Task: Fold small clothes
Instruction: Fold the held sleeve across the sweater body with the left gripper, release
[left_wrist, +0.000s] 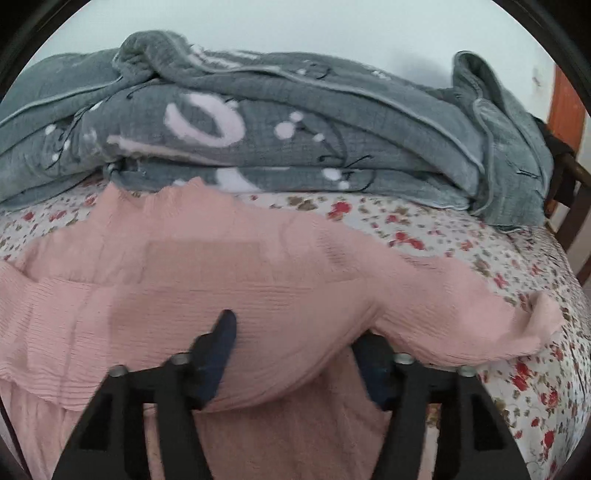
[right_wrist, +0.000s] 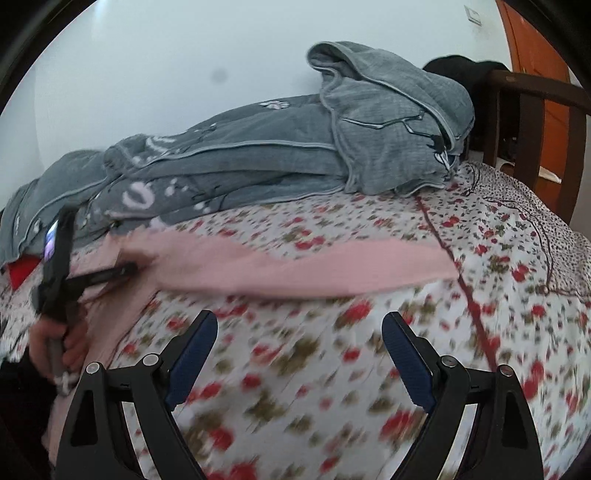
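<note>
Left gripper (left_wrist: 295, 354) first: we see its jaws standing apart over the pink garment (left_wrist: 229, 280), one blue pad (left_wrist: 218, 350) lying on top of the cloth and the other half hidden under a fold that droops between them, so we read it as released, with fabric between the pads but not pinched. That garment is a thin, crinkled pink piece spread across the floral bedsheet (left_wrist: 480, 258), with a long sleeve (right_wrist: 314, 266) trailing off to the right and ending in a loose cuff (left_wrist: 546, 314). We judge it light, limp and a little clingy: it will sag, wrinkle and slide over itself rather than hold a crease, so it wants lifting by a hem or a seam, not by the middle of a panel. For us the sensible holds are the cuff end of the sleeve and the shoulder where the sleeve meets the body, both pinched through a doubled edge. Our right gripper (right_wrist: 299, 354) hovers wide open over bare sheet, near the sleeve but apart from it, holding nothing. Behind the garment lies a folded grey quilt (left_wrist: 295, 129) against the pale wall (right_wrist: 166, 92); beyond it we make out a dark wooden bed frame (right_wrist: 535, 110) and an orange door (right_wrist: 535, 48).
</note>
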